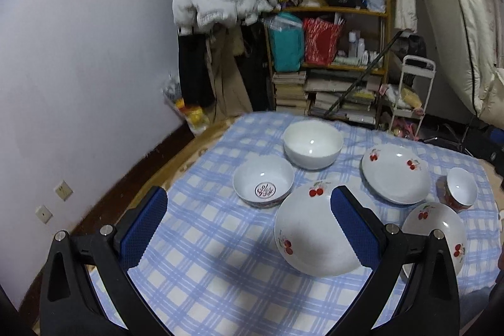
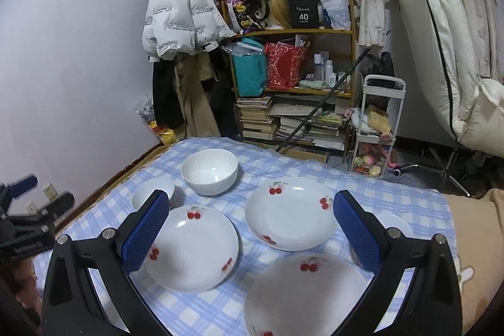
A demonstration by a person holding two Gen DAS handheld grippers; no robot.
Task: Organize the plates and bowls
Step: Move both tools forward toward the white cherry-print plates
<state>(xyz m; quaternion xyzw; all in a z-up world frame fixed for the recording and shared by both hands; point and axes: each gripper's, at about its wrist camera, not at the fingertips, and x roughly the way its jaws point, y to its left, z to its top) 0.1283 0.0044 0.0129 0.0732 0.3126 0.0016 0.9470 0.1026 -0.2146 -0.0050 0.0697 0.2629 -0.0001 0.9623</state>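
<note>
Three white cherry-print plates lie on the blue checked tablecloth [image 1: 201,241]: a near-left plate [image 2: 192,247] [image 1: 315,229], a far-right plate [image 2: 289,213] [image 1: 395,173] and a near-right plate [image 2: 305,295] [image 1: 436,229]. A plain white bowl [image 2: 209,170] [image 1: 312,144] stands at the back. A bowl with a red emblem [image 1: 264,185] [image 2: 152,192] sits left of it. A small red-patterned bowl [image 1: 460,188] sits at the right. My left gripper [image 1: 249,235] is open and empty above the cloth; it also shows at the left edge of the right wrist view [image 2: 47,194]. My right gripper [image 2: 250,238] is open and empty above the plates.
A cluttered wooden shelf [image 2: 293,90] with books and bags stands behind the table. A white jacket [image 2: 179,5] hangs left of it. A small white cart [image 2: 376,128] and a white mattress [image 2: 441,30] stand at the right. A wall [image 1: 78,68] runs along the left.
</note>
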